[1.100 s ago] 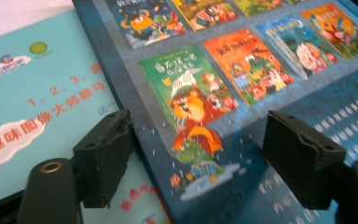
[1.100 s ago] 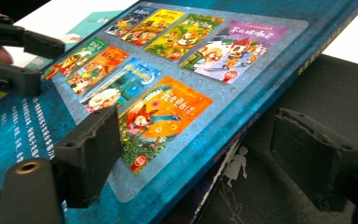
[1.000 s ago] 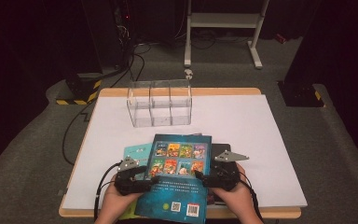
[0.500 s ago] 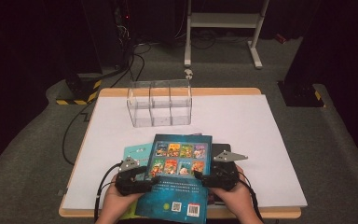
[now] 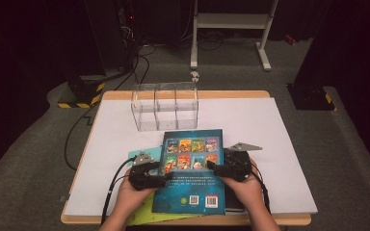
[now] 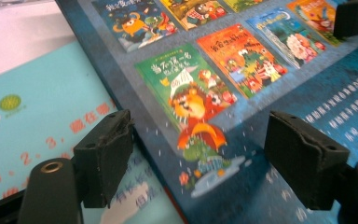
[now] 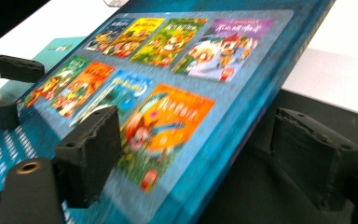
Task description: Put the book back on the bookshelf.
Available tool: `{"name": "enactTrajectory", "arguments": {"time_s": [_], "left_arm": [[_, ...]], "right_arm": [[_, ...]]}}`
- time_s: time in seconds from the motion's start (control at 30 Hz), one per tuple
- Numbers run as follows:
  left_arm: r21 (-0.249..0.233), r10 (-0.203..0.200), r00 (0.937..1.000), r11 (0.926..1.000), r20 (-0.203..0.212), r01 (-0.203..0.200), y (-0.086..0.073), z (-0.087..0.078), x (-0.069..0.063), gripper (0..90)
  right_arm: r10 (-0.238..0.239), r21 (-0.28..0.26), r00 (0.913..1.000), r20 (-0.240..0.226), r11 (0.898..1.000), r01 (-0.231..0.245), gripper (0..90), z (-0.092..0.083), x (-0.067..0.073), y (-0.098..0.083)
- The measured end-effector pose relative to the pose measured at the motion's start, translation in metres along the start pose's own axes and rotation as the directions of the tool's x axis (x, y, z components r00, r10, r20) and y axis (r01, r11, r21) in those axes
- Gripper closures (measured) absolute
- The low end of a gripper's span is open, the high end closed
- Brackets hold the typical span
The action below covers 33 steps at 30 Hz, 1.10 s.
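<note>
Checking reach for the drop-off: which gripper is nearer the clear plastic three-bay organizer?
Left, slightly. The left gripper straddles the blue picture book's left edge, below the clear plastic three-bay organizer's left half. The right gripper straddles the right edge, past the organizer's right end.

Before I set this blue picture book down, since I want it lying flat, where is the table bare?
Bare white table lies right of the clear three-bay organizer, and to its left toward the table's edge. The near middle is crowded: the blue picture book, a teal book and a dark book under it, with the left gripper and right gripper at its edges.
</note>
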<state>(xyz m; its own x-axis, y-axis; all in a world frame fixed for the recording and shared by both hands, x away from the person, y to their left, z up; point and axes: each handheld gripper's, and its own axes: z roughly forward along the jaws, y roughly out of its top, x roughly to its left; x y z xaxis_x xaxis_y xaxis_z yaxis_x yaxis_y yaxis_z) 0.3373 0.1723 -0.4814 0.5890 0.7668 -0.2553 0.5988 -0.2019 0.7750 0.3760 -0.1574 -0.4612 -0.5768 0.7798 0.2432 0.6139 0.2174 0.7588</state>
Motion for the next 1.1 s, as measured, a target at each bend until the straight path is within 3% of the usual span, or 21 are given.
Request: {"name": "enactTrajectory", "arguments": {"time_s": [0.27,0.63,0.73,0.83,1.1], "left_arm": [[0.009,0.014,0.9997,0.9999,0.019,-0.014,-0.006,-0.006,-0.003,19.9],[-0.002,0.042,0.9986,0.9991,0.032,-0.042,-0.012,-0.008,-0.006,17.8],[-0.004,0.042,0.9987,0.9991,0.029,-0.042,-0.012,-0.008,-0.006,17.1],[-0.001,0.042,0.9987,0.9991,0.027,-0.042,-0.012,-0.007,-0.006,16.1],[-0.004,0.03,0.9991,0.9995,0.029,-0.03,-0.012,-0.008,-0.005,15.8]], "right_arm": [[0.015,0.021,0.997,-0.076,1.0,-0.013,14.2,-0.001,0.01,-0.011],[0.037,0.058,0.9955,-0.087,0.998,-0.032,18.8,0.003,0.017,-0.009],[0.051,0.066,0.9949,-0.087,0.997,-0.045,24.3,0.001,0.016,-0.007],[0.075,0.074,0.9889,-0.128,0.995,-0.066,33.4,-0.001,0.012,-0.007],[0.024,0.043,0.993,-0.115,0.999,-0.019,39.4,-0.009,0.017,-0.007]]}}
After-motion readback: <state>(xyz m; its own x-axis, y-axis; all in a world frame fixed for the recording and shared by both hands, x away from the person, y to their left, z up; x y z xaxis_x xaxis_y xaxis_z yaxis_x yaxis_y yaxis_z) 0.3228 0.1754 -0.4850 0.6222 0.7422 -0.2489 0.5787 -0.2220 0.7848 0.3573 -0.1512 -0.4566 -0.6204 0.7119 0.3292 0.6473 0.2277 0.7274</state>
